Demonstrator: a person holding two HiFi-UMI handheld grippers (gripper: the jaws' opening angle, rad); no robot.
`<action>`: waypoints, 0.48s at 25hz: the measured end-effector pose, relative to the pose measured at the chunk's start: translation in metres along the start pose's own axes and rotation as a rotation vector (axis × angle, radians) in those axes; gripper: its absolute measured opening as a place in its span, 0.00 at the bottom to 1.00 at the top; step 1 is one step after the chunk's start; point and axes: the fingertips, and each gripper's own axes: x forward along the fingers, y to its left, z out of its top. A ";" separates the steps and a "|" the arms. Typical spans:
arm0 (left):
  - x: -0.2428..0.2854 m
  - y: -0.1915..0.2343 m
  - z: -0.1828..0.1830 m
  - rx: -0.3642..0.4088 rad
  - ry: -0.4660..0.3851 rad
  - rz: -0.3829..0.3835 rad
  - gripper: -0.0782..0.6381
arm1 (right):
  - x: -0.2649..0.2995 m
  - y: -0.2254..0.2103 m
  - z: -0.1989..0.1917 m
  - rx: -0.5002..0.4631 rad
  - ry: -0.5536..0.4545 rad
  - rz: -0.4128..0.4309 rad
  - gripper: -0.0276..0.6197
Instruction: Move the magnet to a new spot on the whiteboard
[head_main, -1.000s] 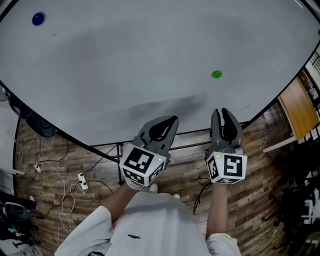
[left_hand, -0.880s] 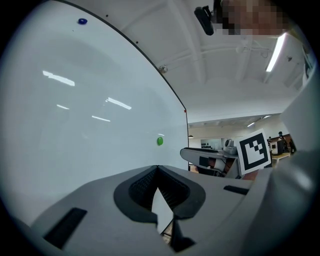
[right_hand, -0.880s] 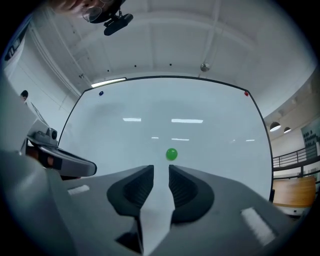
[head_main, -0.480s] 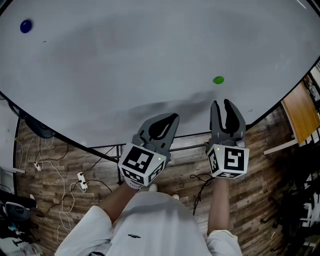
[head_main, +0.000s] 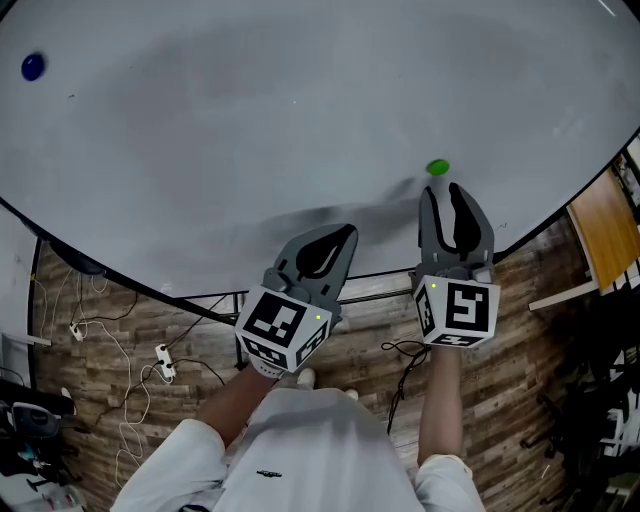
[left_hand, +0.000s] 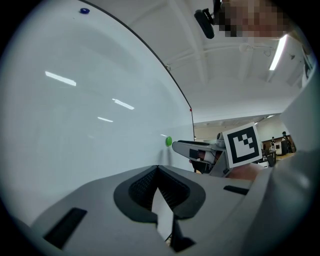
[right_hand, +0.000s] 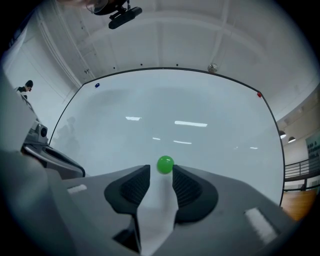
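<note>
1. The jaws of the right gripper (right_hand: 161, 172) have just been opened wide. Over the same second the gripper has been brought closer to the green magnet (right_hand: 165, 164), which was further ahead of it a second ago.
2. The green magnet is still stuck flat on the whiteboard (head_main: 300, 110). It is seen just beyond the right gripper's tips and in line with the gap between them. It is not pressed by either pad, so nothing is held yet.
3. The approach can be judged nearly finished. A short advance and a closing of the jaws would be needed before the green magnet can be lifted off and set elsewhere.
4. The left gripper (head_main: 335, 240) is held to the left of the green magnet and short of the board. Its jaws are closed together on nothing, and no part in the grasp is being taken by it.
5. A blue magnet (head_main: 33, 67) is seen far to the left of the green magnet, near the board's upper corner, and a red one (right_hand: 259, 94) far to its right.
6. Nothing is seen between the jaws and the green magnet. The board around it is bare, so many new spots are left free.
</note>
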 end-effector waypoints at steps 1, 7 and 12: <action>0.000 0.001 0.000 -0.002 0.000 -0.001 0.12 | 0.002 0.001 0.001 -0.004 0.001 0.001 0.25; -0.001 -0.003 0.001 0.001 0.004 -0.016 0.12 | 0.006 0.003 0.003 -0.021 0.006 -0.002 0.25; -0.002 -0.003 -0.001 -0.003 0.009 -0.011 0.12 | 0.009 0.001 0.007 -0.043 0.006 -0.002 0.25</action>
